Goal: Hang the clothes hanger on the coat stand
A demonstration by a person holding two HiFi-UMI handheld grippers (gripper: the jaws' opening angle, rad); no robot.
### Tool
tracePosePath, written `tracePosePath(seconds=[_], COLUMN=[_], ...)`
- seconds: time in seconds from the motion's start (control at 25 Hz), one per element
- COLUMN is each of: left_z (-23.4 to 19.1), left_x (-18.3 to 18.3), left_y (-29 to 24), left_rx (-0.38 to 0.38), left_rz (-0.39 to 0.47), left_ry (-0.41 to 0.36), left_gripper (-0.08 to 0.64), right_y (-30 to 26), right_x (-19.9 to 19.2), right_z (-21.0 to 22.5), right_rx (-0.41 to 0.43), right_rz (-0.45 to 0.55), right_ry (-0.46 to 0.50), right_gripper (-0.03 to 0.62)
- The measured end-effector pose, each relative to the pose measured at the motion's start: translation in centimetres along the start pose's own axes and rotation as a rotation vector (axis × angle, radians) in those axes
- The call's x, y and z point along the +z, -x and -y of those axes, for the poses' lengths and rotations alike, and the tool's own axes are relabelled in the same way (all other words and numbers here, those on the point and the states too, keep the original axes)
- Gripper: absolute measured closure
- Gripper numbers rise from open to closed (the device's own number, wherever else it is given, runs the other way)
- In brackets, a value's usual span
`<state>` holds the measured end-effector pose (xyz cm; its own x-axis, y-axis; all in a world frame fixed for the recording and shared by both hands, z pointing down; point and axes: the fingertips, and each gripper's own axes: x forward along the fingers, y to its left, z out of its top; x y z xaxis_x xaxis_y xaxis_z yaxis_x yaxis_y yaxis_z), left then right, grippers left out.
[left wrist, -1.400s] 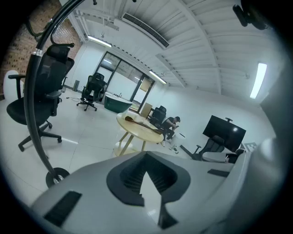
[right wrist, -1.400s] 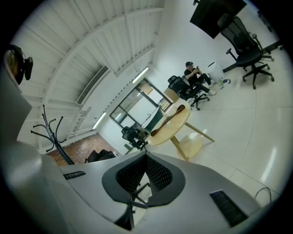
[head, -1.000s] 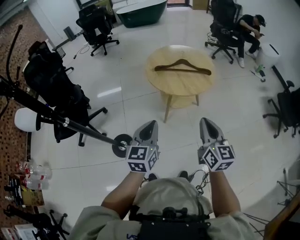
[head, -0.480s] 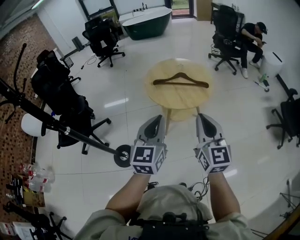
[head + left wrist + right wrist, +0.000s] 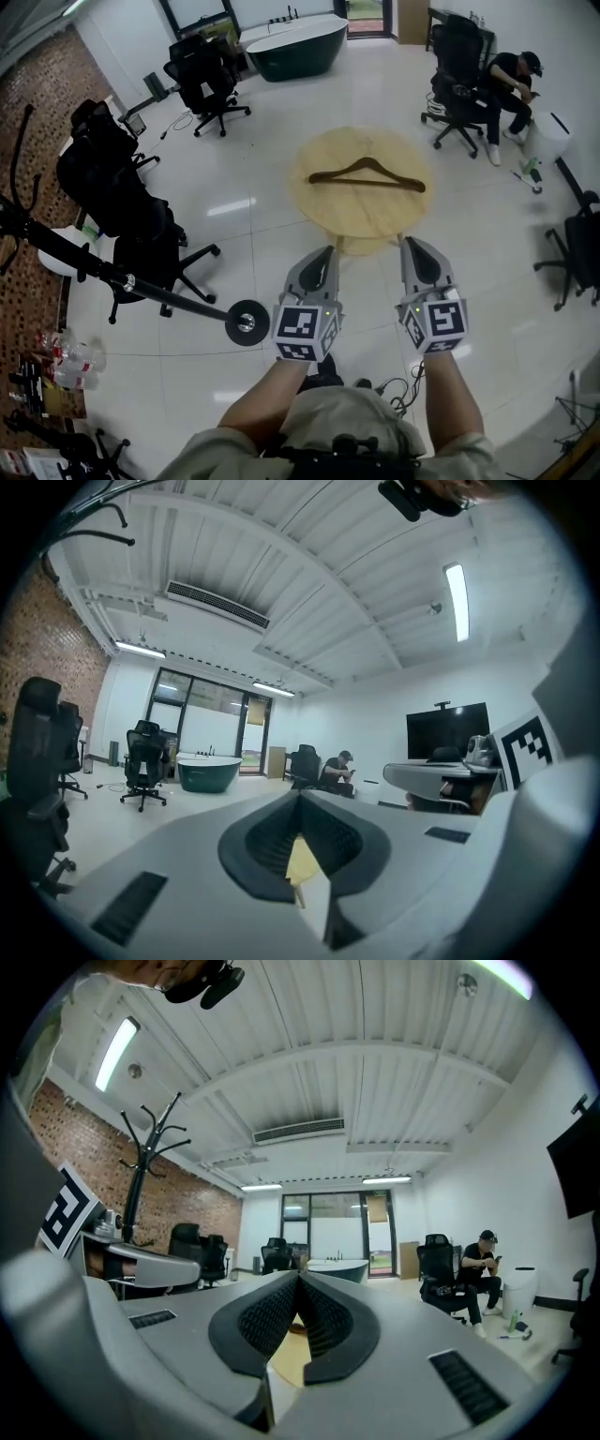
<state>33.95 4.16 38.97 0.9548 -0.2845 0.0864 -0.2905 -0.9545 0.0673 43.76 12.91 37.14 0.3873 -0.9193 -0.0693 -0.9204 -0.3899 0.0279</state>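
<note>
My left tongs (image 5: 325,253) and right tongs (image 5: 411,246) sit pressed together, empty, near clothes hanger (image 5: 367,175) on round wooden tabletop (image 5: 361,217), glossy white floor (image 5: 253,234).

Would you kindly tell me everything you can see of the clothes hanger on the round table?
The clothes hanger is dark brown and looks wooden. It has two sloping shoulders that meet at an apex and a straight bar beneath them; its hook is too small to make out. It lies flat near the middle of the round, light wooden table, lengthwise across the head view. Only the tabletop touches it.
</note>
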Motion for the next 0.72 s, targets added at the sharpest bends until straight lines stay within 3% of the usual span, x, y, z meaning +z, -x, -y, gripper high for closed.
tracePosePath(seconds=[0.44,0.72], left_z=[-12.1,-13.4], left_x=[2.1,0.9], left_y=[-12.9,-18.5], left_rx=[-0.089,-0.065], left_rz=[-0.010,-0.019], left_ry=[-0.004,0.005], left_gripper=[0.560,0.560], right_y=[-16.9,-22.0], right_x=[-1.5,-3.7], right_z=[0.8,4.5], right_rx=[-0.081,-0.046], right_rz=[-0.090,-0.111], right_ry=[0.054,0.062], right_gripper=[0.592,0.592])
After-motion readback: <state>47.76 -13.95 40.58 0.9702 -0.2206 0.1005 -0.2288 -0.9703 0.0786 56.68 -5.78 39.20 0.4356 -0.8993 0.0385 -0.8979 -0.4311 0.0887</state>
